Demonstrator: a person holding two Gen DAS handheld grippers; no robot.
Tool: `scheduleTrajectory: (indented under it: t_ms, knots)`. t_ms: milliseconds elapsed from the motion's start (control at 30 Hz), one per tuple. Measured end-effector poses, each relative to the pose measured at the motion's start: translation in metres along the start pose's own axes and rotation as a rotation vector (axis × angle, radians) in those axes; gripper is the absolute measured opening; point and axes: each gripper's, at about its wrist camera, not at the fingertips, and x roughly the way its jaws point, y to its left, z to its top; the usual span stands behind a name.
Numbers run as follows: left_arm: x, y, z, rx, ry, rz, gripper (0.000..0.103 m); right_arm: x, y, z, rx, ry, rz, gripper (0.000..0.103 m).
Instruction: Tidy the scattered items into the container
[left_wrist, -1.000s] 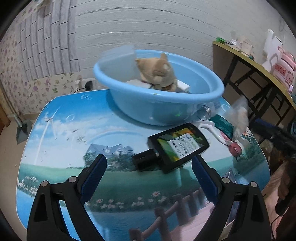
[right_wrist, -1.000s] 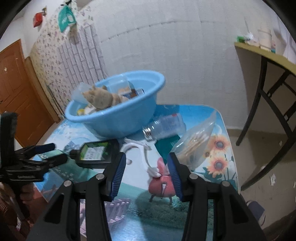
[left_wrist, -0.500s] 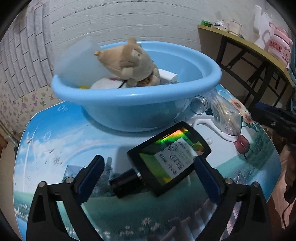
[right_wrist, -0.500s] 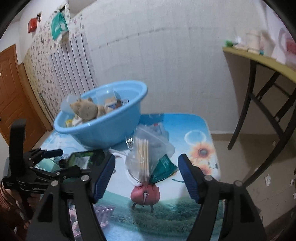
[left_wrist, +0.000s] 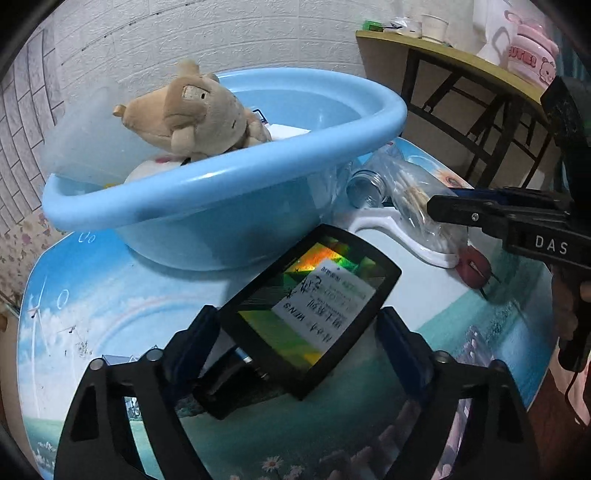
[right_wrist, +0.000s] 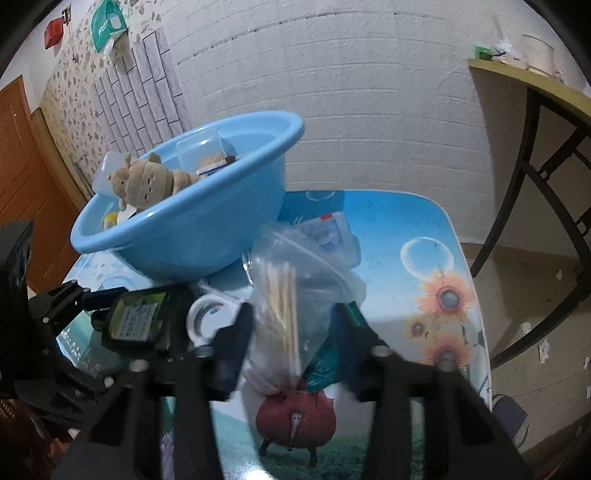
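A flat black bottle (left_wrist: 310, 306) with a shiny green label lies on the picture-printed table (left_wrist: 92, 295) in front of the blue basin (left_wrist: 221, 181). My left gripper (left_wrist: 295, 325) straddles the bottle; its jaws are closing, with a small gap left at the right pad. The bottle (right_wrist: 136, 317) and left gripper (right_wrist: 92, 299) also show in the right wrist view. My right gripper (right_wrist: 295, 332) is closing on a clear bag of thin sticks (right_wrist: 295, 280), which narrows between the pads. In the left wrist view the right gripper (left_wrist: 436, 210) pinches the bag (left_wrist: 417, 199). A plush toy (left_wrist: 195, 110) lies in the basin.
An empty clear plastic bottle (left_wrist: 364, 184) lies beside the basin, behind the bag. A white handled tool (left_wrist: 399, 229) and a green packet (right_wrist: 328, 365) lie under the bag. A shelf table (left_wrist: 461, 62) with cups stands at the right. A person's hand (left_wrist: 576, 321) holds the right gripper.
My left gripper came down closer over the black bottle and its jaws narrowed. The right gripper's jaws opened wide around the bag, then narrowed onto it.
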Motion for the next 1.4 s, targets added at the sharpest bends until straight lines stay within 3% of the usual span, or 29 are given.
scheduleTrajectory:
  t_ms: [200,533,867,1200,1400]
  knots:
    - [-0.013,0.002,-0.012,-0.016,-0.006,-0.013,0.073,-0.017,0.0,-0.006,0.006,-0.015,0.03,0.018]
    - [-0.057,0.024,-0.065,-0.14,-0.021,0.057,0.069,-0.059,0.019,-0.025,-0.017,-0.051,0.049,0.018]
    - [-0.079,0.042,-0.096,-0.263,-0.027,0.127,0.069,-0.057,0.06,-0.049,-0.08,0.013,0.073,0.018]
    - [-0.09,0.03,-0.097,-0.238,-0.047,0.092,0.069,-0.05,0.073,-0.059,-0.095,0.052,0.089,0.018]
    - [-0.083,0.032,-0.093,-0.225,-0.035,0.095,0.069,-0.049,0.08,-0.06,-0.119,0.051,0.095,0.025]
